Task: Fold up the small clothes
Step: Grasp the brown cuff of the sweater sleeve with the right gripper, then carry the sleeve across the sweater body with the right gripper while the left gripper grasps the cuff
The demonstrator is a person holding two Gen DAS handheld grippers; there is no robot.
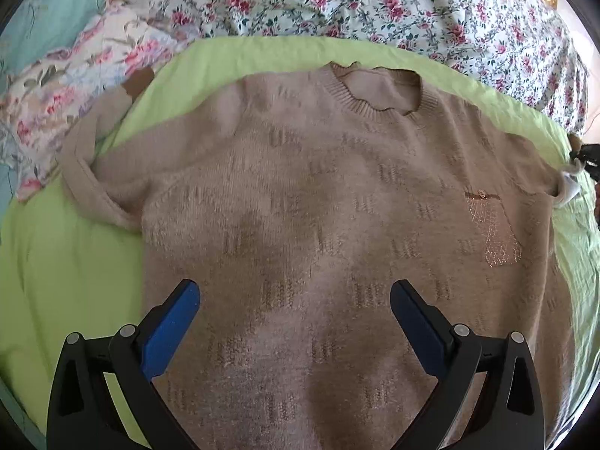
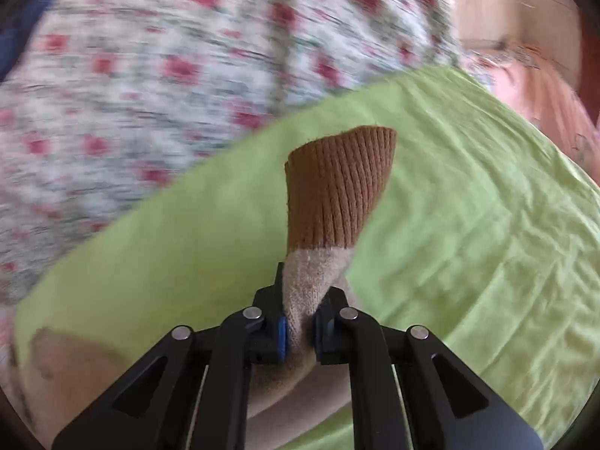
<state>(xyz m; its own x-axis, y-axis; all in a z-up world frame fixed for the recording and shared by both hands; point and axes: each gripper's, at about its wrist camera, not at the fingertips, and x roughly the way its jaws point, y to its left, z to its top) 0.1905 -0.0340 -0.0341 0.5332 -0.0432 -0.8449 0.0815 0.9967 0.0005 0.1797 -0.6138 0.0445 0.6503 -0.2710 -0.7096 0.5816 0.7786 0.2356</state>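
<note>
Sweater (image 1: 337, 225) flat on green sheet (image 1: 75, 262); left claw (image 1: 294, 322) wide, right claw (image 2: 300, 332) pinching sleeve (image 2: 337, 202).

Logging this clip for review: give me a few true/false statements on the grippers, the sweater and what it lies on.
1. The right gripper is clamped on the sweater's sleeve. True.
2. The left gripper grips the sweater's collar. False: it is open above the sweater's body, holding nothing.
3. The sweater lies on a green sheet. True.
4. The sleeve's cuff is blue. False: it is ribbed brown.
5. The sweater's front carries a small sparkly pocket. True.
</note>
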